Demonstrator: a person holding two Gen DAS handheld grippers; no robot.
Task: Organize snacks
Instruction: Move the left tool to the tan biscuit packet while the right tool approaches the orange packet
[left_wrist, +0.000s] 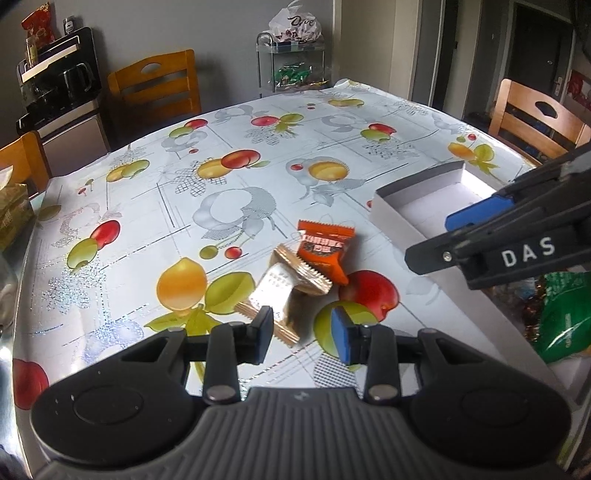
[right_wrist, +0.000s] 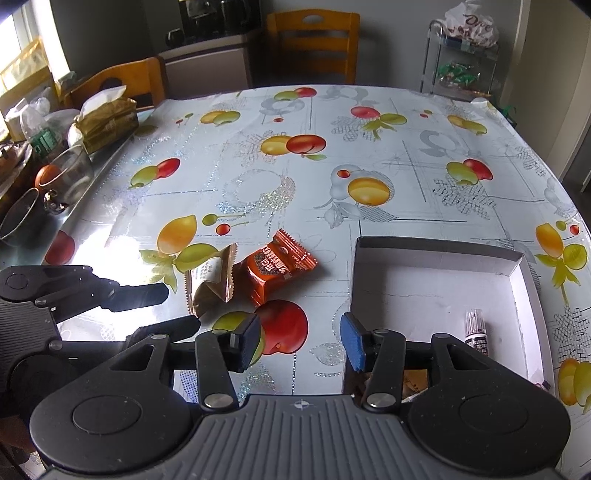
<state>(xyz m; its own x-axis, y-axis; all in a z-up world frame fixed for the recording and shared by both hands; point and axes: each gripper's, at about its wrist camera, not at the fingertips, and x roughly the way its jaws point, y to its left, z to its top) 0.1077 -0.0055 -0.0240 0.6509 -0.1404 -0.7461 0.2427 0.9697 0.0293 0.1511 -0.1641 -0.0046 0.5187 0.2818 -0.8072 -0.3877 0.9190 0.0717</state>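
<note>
We are looking first at the left gripper, standing open, its pads pressing on nothing, with the near corner of the brown packet lying just ahead of its left finger. The right gripper is also hanging open and empty, above the near left corner of the white box.

On the counter, the brown packet is sitting bent and tented, its long axis running from near to far in the left wrist view. The orange packet is touching its far side. In the right wrist view, the orange packet is lying on a diagonal, from lower left to upper right.

Only the right wrist view is showing the box floor, where a small tube is lying near the right wall. Only the left wrist view is showing a green bag beyond the box's near end. Farther off, chairs and a trolley are standing around the counter.
</note>
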